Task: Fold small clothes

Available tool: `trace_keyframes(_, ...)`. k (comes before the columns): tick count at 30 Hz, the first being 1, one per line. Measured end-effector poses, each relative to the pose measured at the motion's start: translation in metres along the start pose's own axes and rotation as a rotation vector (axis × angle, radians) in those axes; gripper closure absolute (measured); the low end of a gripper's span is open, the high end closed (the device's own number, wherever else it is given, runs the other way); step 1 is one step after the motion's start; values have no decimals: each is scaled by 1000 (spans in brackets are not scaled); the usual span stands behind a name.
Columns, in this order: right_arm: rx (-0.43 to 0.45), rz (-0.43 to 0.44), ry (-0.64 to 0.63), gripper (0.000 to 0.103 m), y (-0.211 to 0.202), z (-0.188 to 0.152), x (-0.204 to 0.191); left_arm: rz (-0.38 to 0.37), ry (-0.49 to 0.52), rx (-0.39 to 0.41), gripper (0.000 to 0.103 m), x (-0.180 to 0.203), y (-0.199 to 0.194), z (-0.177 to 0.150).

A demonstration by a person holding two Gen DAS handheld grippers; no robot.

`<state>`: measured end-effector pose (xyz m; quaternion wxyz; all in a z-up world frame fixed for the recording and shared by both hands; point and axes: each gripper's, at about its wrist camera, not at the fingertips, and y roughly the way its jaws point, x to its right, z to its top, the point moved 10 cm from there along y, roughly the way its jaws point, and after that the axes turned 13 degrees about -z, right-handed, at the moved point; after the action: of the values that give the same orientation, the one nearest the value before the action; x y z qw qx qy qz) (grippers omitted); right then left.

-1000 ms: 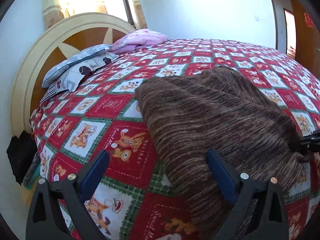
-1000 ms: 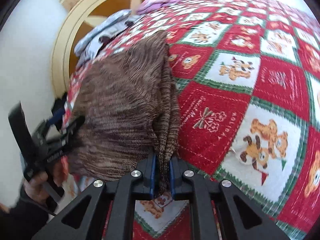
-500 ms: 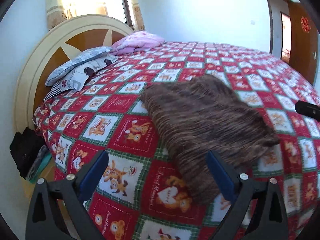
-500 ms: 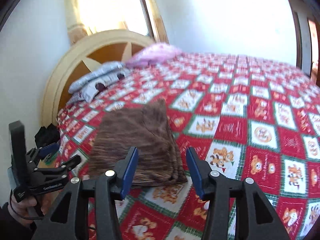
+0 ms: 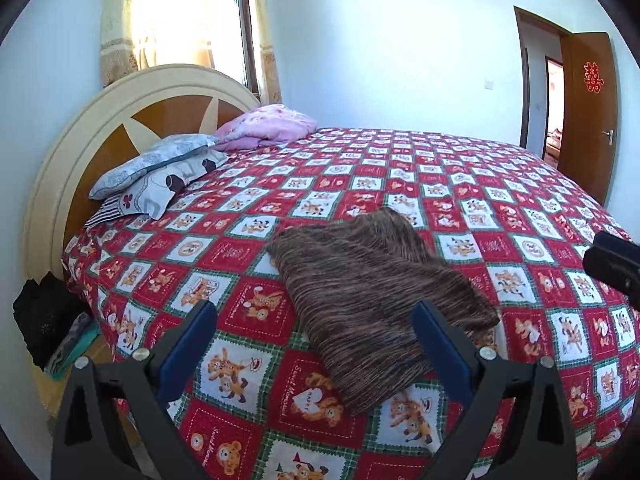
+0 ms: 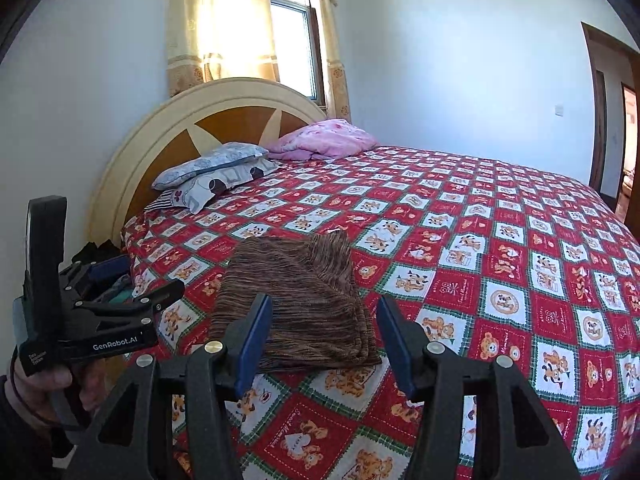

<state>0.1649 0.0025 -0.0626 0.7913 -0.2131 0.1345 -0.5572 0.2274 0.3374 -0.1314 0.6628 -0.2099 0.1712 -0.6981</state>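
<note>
Left of the folded brown striped knit garment, the left gripper hangs spread and empty. The garment lies on the red teddy-bear patchwork bedspread. Right of it, the right gripper, jaws just opened, holds nothing.

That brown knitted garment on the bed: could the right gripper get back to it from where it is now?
Probably yes. The right gripper is open with nothing between its jaws, and the brown knitted garment lies folded on the bedspread straight ahead of it. Nothing sits between them.
</note>
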Motion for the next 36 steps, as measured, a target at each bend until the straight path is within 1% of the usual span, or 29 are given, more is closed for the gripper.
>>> trace_keyframes(14, -7, 16, -27, 47, -2, -2, -15, -5, -6, 17, 2, 3, -8, 4)
trace_keyframes(18, 10, 12, -32, 46, -7, 1, -15, 0, -11, 22, 2, 1, -10, 5)
trace_keyframes(36, 21, 14, -32, 44, -11, 2, -14, -3, -9, 32, 2, -1, -13, 8)
